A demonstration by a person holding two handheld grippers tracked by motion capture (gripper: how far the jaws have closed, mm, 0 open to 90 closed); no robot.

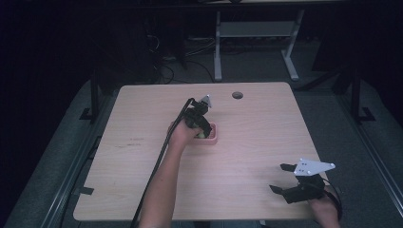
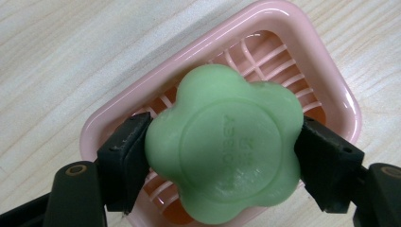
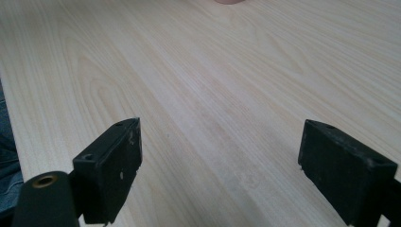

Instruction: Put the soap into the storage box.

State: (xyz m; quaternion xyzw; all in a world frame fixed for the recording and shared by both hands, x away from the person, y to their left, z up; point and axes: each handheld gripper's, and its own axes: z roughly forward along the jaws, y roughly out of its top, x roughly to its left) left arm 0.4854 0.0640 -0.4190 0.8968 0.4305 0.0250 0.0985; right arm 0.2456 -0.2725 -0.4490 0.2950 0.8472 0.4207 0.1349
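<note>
A green flower-shaped soap (image 2: 226, 146) is clamped between the two black jaws of my left gripper (image 2: 222, 158), directly above a pink slatted soap dish (image 2: 326, 71). From above, the left gripper (image 1: 200, 124) points down over the pink dish (image 1: 213, 137) at the middle of the table, and a sliver of the green soap (image 1: 201, 135) shows under it. Whether the soap touches the dish's grid I cannot tell. My right gripper (image 1: 279, 178) rests near the table's front right corner, jaws wide apart. In its own view the right gripper (image 3: 220, 165) has only bare wood between its jaws.
The light wooden table (image 1: 142, 180) has a round cable hole (image 1: 237, 95) near its far edge. Beyond the table stand a white desk frame (image 1: 217, 42) and cables on the dark floor. A black cable (image 1: 159, 161) trails from the left gripper along the forearm.
</note>
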